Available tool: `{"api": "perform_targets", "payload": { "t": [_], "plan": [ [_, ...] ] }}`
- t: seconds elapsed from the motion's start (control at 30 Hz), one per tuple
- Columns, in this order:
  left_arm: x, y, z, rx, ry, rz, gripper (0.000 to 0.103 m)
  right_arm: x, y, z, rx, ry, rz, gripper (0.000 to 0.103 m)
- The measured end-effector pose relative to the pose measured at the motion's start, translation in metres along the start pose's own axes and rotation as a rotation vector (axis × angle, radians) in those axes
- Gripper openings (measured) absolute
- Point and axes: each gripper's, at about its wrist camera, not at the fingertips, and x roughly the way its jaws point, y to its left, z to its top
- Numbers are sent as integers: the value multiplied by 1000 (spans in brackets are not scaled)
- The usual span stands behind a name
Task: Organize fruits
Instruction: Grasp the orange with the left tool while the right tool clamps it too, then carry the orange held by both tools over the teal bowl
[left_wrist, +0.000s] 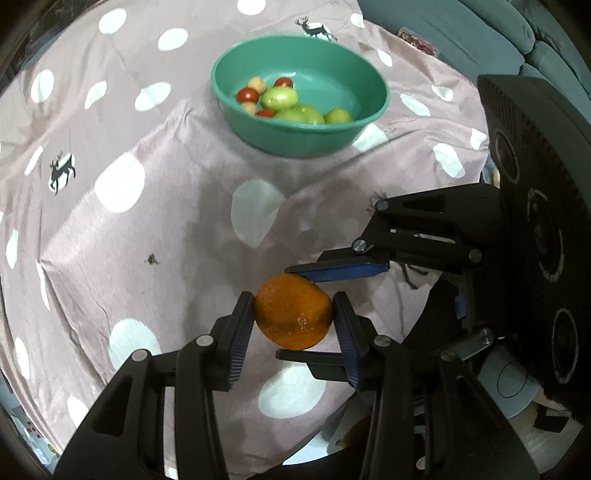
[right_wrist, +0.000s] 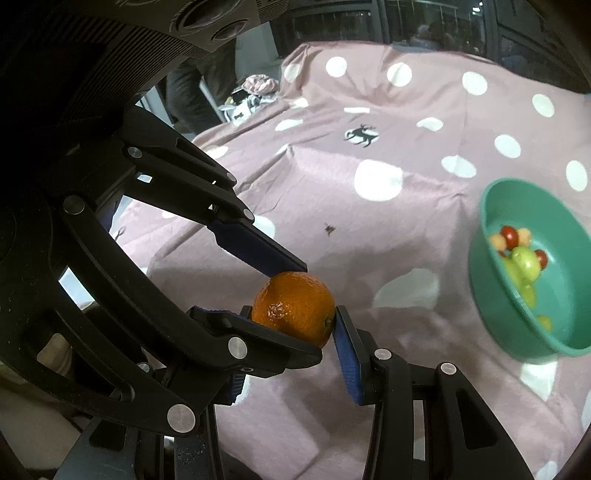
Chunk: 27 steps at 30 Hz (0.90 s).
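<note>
You've got both grippers clamped on one orange (left_wrist: 293, 316): L gripper (left_wrist: 293, 317) jaws squeeze it from 9 and 3 o'clock in the left wrist view, R gripper (left_wrist: 299, 314) jaws pinch it from 12 and 6. Orange hangs clear above the pink dotted cloth (left_wrist: 166, 221) on the tabletop. Green bowl (left_wrist: 369, 122) w/ small red, green and pale fruits (left_wrist: 291, 101) sits at 12 o'clock, well apart from the orange.

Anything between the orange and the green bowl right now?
Nothing visible. The orange is held off the cloth by both the left gripper and right gripper; only bare cloth lies toward the bowl.
</note>
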Motion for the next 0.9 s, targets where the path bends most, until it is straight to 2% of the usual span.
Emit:
{"api": "perform_targets", "payload": {
  "t": [0.53, 0.9],
  "plan": [
    [-20, -21, 30, 57, -54, 29, 43, -35, -24, 2, 7, -66, -60, 44],
    [-29, -33, 66, 98, -94, 41, 43, -57, -48, 11, 24, -117, -110, 44]
  ]
}}
